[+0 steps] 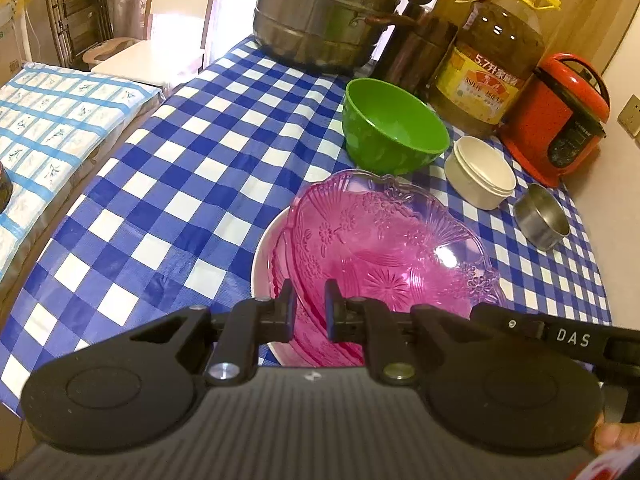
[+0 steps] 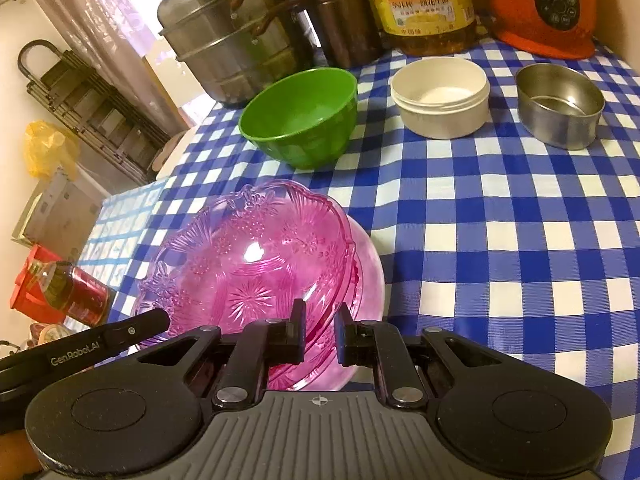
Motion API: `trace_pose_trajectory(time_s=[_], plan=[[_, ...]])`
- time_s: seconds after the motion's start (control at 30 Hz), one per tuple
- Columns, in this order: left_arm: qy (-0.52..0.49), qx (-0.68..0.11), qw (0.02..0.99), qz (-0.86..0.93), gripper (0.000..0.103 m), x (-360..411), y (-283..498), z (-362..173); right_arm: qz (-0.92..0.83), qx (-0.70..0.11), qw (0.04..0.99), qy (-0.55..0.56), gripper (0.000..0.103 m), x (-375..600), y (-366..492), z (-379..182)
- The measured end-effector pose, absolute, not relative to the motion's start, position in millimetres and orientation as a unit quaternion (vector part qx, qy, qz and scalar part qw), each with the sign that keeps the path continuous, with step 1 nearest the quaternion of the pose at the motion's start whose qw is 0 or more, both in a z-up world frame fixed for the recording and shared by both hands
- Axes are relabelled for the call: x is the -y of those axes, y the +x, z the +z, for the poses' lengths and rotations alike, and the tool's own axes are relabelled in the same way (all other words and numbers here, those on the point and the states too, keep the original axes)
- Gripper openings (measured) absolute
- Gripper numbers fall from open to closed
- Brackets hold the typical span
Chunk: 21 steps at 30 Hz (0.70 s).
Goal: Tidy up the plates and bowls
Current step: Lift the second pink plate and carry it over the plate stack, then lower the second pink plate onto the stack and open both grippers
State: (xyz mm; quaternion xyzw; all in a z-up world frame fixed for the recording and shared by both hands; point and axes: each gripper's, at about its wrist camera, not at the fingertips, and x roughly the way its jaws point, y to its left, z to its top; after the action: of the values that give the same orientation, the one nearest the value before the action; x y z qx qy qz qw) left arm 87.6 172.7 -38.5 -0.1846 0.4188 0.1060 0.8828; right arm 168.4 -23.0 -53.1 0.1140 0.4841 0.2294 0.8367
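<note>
The counter (image 2: pixel 500 240), under a blue-and-white checked cloth, is filling most of both views. At its 12 o'clock end in the left view a tiered steel steamer (image 1: pixel 324 16) is standing, with an oil jug (image 1: pixel 488 60) at 1 o'clock and a red cooker (image 1: pixel 560 116) at 2 o'clock.

A pink glass bowl (image 1: pixel 384 240) is sitting tilted over a white plate (image 1: pixel 262 264), just ahead of both sets of jaws. Whether a second pink piece is nested under it is hard to tell.

A green bowl (image 1: pixel 394 128) is standing upright at 12 o'clock of the pink bowl, close to it but apart. A white tub (image 1: pixel 480 178) is sitting at 2 o'clock of the pink bowl, and a small steel cup (image 1: pixel 542 216) is just beyond the tub at 3 o'clock.

The left gripper (image 1: pixel 310 308) is gripping the pink bowl's near rim, jaws narrow with the rim pinched between them. The right gripper (image 2: pixel 320 328) is doing the same from the other side, jaws narrow on the rim. Each gripper's arm is showing at the edge of the other's view.
</note>
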Motion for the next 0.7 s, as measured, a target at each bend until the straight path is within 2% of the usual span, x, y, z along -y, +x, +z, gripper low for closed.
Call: trace_pose_trajectory(time_s=[0.7], plan=[[-0.154, -0.439, 0.879, 0.105, 0.014, -173.0, 97.4, -51.8, 0.228, -0.493, 0.836, 0.076, 0.016, 9.3, 170.8, -65.0]])
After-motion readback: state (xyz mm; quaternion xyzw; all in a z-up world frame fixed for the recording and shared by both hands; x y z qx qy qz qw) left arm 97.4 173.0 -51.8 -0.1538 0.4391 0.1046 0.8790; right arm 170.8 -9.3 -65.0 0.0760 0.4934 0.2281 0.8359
